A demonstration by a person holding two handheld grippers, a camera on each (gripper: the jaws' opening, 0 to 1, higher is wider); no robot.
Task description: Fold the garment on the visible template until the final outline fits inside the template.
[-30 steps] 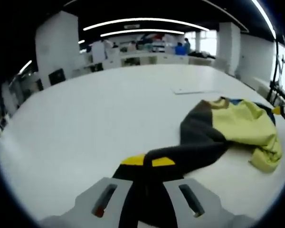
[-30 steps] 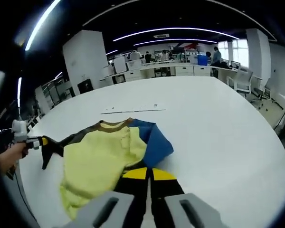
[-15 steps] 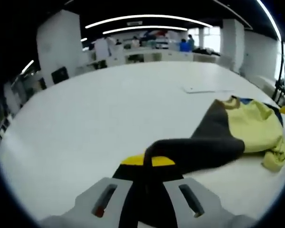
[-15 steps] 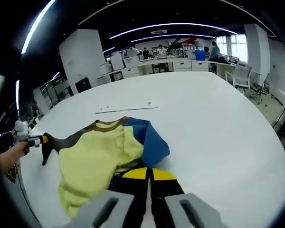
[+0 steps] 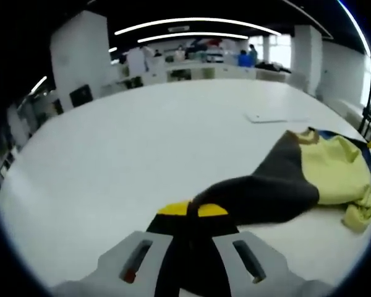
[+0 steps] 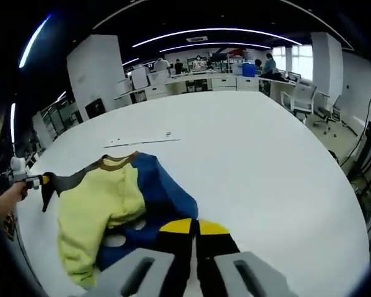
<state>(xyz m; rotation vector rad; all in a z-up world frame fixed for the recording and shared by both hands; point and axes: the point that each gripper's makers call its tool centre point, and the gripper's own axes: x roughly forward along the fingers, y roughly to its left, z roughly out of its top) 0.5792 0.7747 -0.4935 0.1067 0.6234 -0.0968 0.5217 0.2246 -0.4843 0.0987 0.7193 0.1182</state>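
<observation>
Left gripper view: the left gripper (image 5: 187, 218) is clamped on the garment's (image 5: 309, 176) dark sleeve, the body trailing right across the white table (image 5: 142, 142).

Right gripper view: the right gripper (image 6: 191, 232) pinches the blue sleeve; the garment stretches leftward toward the left gripper.

Table (image 6: 266, 161): large, white, smooth top, rounded far edge. Lying directly on it: one garment (image 6: 111, 204), yellow-green body with blue panel, dark grey sleeve and brown collar, crumpled and partly spread at the near left in the right gripper view; one thin flat white template sheet (image 6: 142, 141), just beyond the garment's collar.
</observation>
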